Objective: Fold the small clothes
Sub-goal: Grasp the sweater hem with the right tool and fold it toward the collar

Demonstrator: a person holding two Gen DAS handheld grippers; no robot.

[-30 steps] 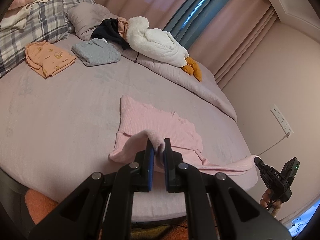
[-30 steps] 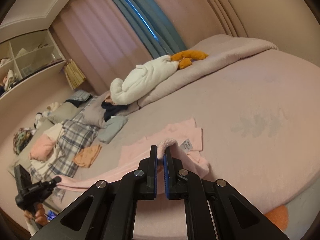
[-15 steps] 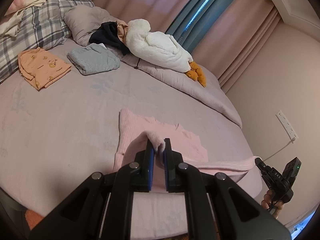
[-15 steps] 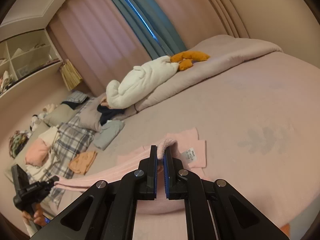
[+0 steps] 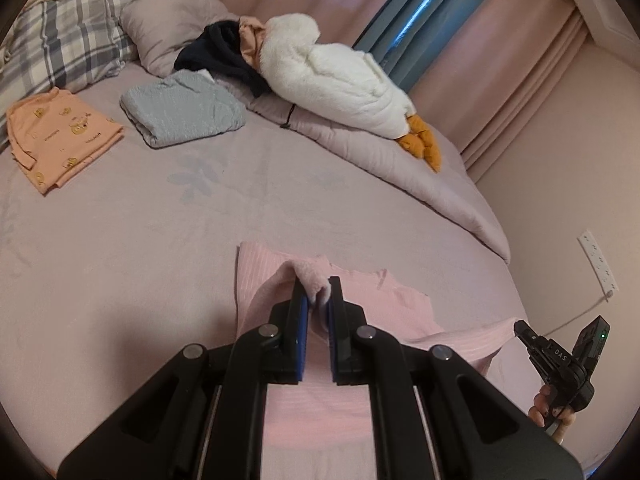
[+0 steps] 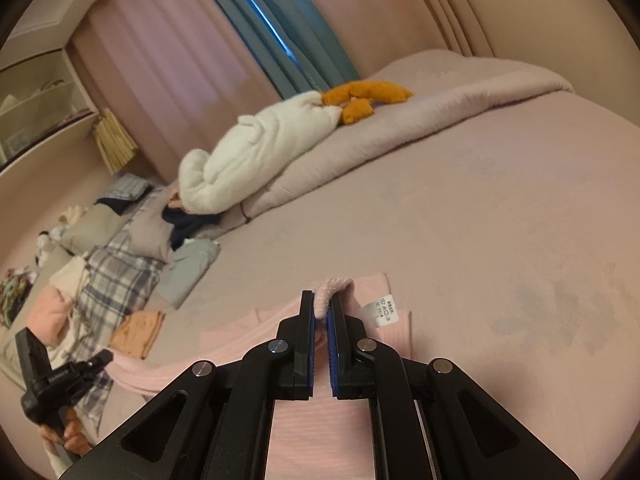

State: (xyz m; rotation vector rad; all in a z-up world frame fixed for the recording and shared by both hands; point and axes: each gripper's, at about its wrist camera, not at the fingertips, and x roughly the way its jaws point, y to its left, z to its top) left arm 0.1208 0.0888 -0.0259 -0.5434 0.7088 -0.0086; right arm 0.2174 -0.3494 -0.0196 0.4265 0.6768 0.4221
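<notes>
A white plush goose lies beside plaid pillows.

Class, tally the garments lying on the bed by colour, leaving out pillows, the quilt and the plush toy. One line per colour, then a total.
Pink: 1 (pink top, held by both tongs)
Orange: 1 (folded orange garment)
Grey-blue: 1 (folded grey-blue garment)
Dark navy: 1 (dark navy garment, unfolded)
Total: 4

Pink garment, plaid pillow
</notes>
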